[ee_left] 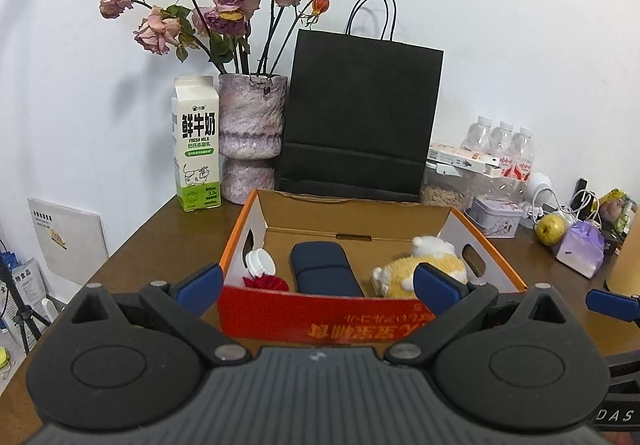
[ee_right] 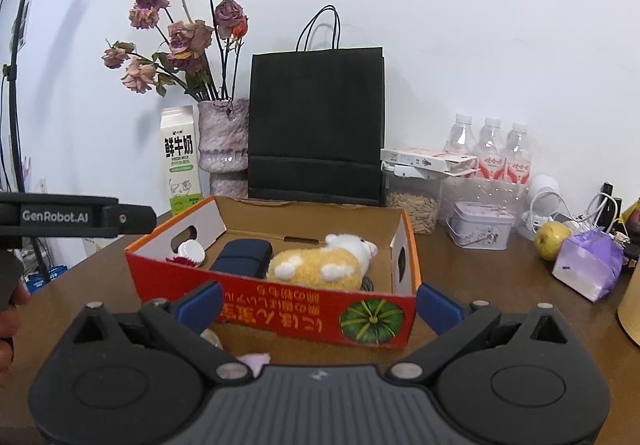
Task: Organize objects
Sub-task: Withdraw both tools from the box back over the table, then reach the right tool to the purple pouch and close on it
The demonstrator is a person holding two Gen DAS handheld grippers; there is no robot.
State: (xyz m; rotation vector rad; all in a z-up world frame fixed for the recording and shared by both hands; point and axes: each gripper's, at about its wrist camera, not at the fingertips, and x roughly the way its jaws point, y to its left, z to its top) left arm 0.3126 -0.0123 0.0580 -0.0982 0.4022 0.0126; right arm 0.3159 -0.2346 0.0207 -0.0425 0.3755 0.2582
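Here the left gripper (ee_left: 318, 283) and the right gripper (ee_right: 318, 305) both hover just in front of the cardboard box (ee_left: 320, 317), jaws spread wide and holding nothing. The box sits on the brown table (ee_left: 152, 245). Inside it lie a yellow-and-white plush toy (ee_right: 320, 265) on the right, a dark blue case (ee_left: 324, 269) in the middle, and a white ridged piece (ee_left: 260, 263) with something red (ee_left: 268, 283) at the left end. A small pale thing (ee_right: 254, 359) lies on the table beside the right gripper's left finger; what it is cannot be told
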